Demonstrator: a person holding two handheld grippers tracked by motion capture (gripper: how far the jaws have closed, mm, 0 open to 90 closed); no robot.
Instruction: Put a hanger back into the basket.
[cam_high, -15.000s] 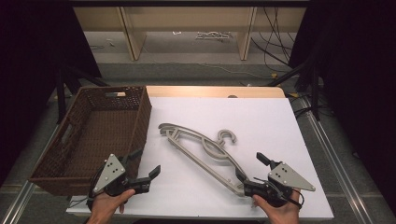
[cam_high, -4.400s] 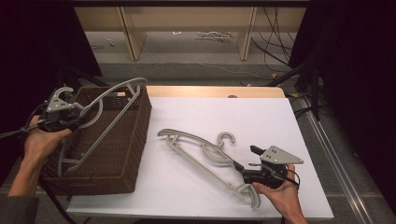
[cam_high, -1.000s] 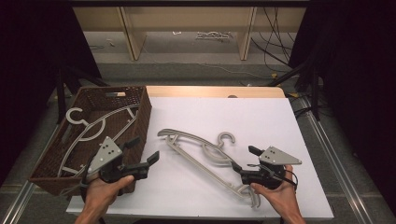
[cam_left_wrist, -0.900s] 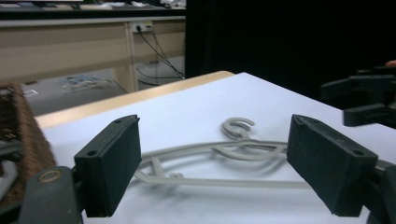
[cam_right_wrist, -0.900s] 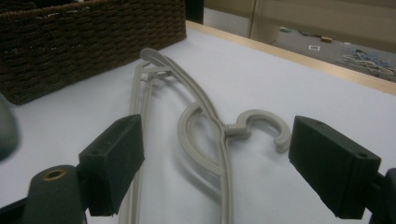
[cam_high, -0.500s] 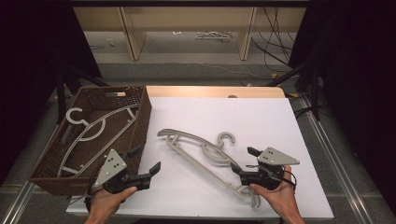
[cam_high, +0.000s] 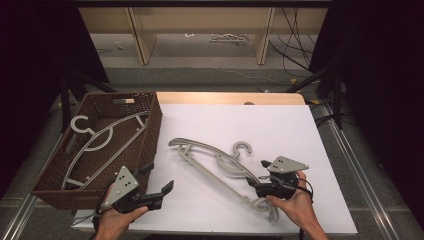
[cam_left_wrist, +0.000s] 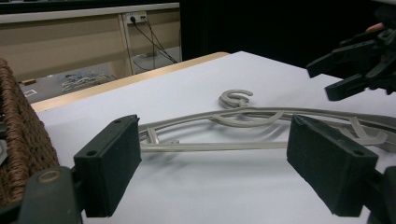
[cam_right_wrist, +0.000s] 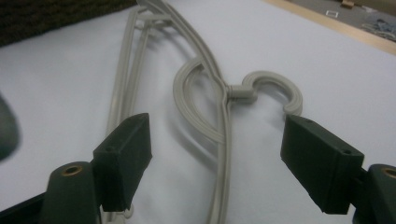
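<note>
On the white table, 1 grey plastic hanger (cam_high: 220, 162) is left to be moved; 1 hanger (cam_high: 100, 142) already lies in the wicker basket (cam_high: 150, 135).

Its near end is straddled by the right gripper (cam_high: 256, 172), whose wide jaws have just been closing without gripping. The left gripper (cam_high: 159, 179) is held wide, empty. Next, a firm pinch is judged necessary.

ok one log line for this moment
left gripper: open, empty | right gripper: open, jaws closing astride hanger | basket: holds one hanger
</note>
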